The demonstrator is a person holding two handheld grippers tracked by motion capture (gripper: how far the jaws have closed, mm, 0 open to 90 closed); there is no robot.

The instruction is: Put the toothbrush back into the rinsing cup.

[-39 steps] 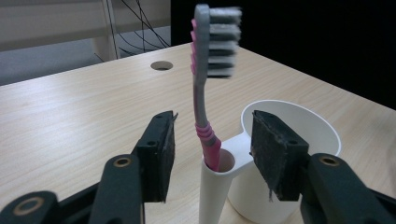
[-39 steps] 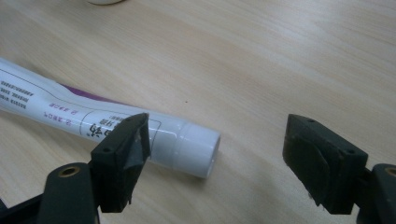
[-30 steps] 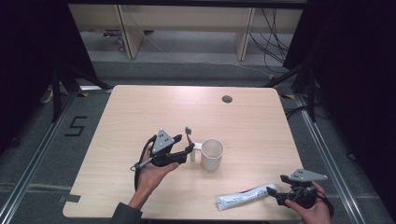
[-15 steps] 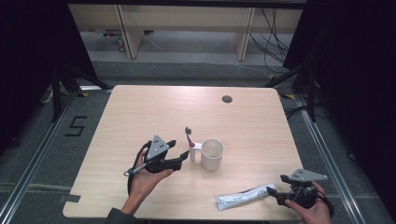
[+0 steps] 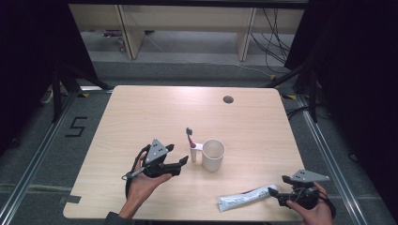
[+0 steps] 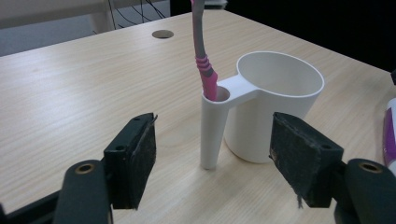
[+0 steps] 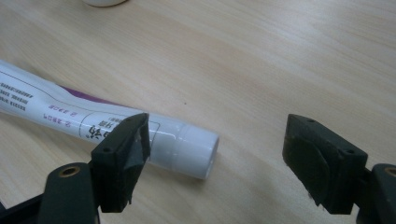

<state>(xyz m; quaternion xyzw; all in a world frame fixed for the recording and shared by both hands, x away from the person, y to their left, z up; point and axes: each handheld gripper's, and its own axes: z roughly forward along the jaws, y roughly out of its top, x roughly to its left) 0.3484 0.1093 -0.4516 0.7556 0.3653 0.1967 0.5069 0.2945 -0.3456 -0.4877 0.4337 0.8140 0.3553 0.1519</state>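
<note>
The toothbrush (image 5: 189, 137) is seen standing in the side holder of the white cup (image 5: 213, 154) mid-desk, the left tool (image 5: 180, 161) just opened wide and empty beside it, the right tool (image 5: 273, 193) held wide by the toothpaste tube (image 5: 247, 198), so a careless withdrawal could tip the cup.

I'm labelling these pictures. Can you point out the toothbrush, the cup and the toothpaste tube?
toothbrush (image 6: 207, 77), left gripper view, pink lower handle.
cup (image 6: 280, 109), left gripper view, outer wall.
toothpaste tube (image 7: 194, 147), right gripper view, white cap.
</note>
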